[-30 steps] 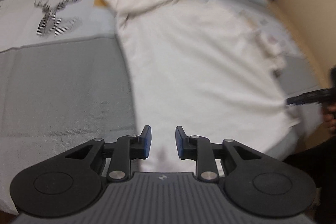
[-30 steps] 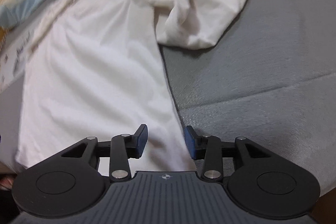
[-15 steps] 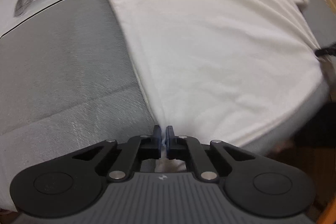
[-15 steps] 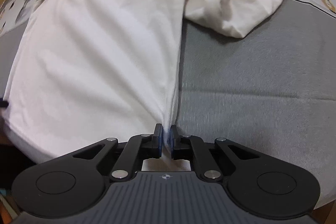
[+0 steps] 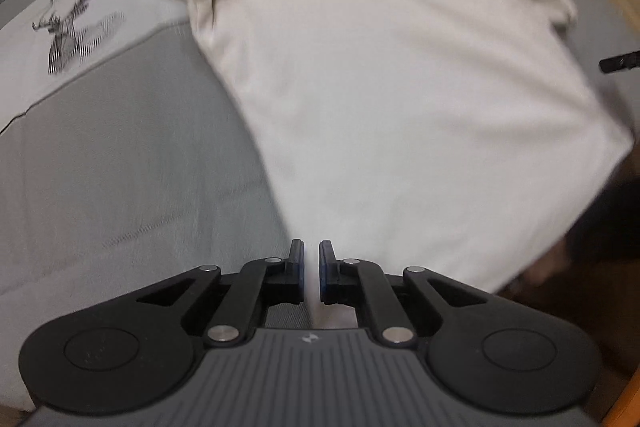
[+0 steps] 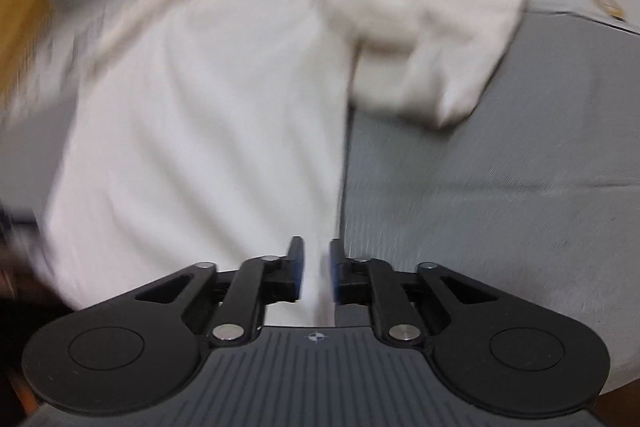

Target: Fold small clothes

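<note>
We see a white T-shirt [image 5: 400,87] spread flat on a grey bed cover [image 5: 120,167]. In the left wrist view it fills the centre and the right of the frame, and its lower corner runs down into the left claw [image 5: 311,273] at the bottom centre. The jaws of this claw are opening; a strip of the white cloth stands between the blue pads [image 5: 325,267], and they seem still to pinch it.

In the right wrist view the shirt [image 6: 208,131] covers the centre and the left, and one sleeve [image 6: 452,47] lies crumpled at the upper right. The right claw [image 6: 316,273] at the bottom centre is also opening, with the shirt's edge in the gap between its jaws; the pads look apart from the cloth, though the frame is blurred.

A paler sheet with a printed deer [image 5: 72,27] is at the upper left of the left view. At its right edge we see the dark tip of the other claw.
</note>
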Available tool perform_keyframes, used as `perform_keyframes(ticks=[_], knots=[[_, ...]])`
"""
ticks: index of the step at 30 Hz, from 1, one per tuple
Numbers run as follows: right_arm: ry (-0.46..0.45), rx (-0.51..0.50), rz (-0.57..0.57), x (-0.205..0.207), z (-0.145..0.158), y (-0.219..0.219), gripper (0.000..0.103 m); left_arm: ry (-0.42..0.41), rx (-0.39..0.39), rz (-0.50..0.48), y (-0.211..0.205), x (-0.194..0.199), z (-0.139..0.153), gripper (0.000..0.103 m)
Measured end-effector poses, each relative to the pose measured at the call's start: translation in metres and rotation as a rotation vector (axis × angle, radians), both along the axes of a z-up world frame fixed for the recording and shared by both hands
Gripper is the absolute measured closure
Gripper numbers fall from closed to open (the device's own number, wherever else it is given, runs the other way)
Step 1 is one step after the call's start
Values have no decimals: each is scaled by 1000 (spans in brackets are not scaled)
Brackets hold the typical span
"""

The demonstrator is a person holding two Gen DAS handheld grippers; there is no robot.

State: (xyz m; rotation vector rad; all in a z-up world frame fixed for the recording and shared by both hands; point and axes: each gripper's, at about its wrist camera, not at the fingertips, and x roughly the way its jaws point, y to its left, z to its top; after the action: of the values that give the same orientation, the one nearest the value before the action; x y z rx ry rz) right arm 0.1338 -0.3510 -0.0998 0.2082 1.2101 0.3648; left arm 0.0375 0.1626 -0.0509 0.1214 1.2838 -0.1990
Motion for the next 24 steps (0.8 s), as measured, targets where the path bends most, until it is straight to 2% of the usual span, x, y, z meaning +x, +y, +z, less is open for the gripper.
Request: perform_keyframes(ticks=[1, 5, 8, 12, 17, 21, 23, 24], knots=[[-34, 6, -72, 6, 3, -9, 77, -15, -8, 3, -4, 5, 4, 96], [-146, -3, -345, 26, 1, -45, 77, -42, -13, -40, -30, 16, 2, 96], [-175, 30, -478, 45, -11, -70, 77, -32, 42, -86, -52, 32, -21, 96], [-192, 76, -587, 68, -33, -90, 77, -45, 69, -113, -66, 40, -24, 96], [-194, 90, -602, 110, -60, -95, 77, -97, 49, -107, -73, 56, -18, 91], [-188, 80, -575, 144, -84, -99, 77, -94, 52, -83, -80, 68, -16, 91], [-223, 61, -543, 157, -90, -95, 78, -91, 60, -78, -82, 76, -18, 91], [-248, 40, -518, 166, -89, -91, 88, -91, 62, -77, -83, 80, -18, 91]])
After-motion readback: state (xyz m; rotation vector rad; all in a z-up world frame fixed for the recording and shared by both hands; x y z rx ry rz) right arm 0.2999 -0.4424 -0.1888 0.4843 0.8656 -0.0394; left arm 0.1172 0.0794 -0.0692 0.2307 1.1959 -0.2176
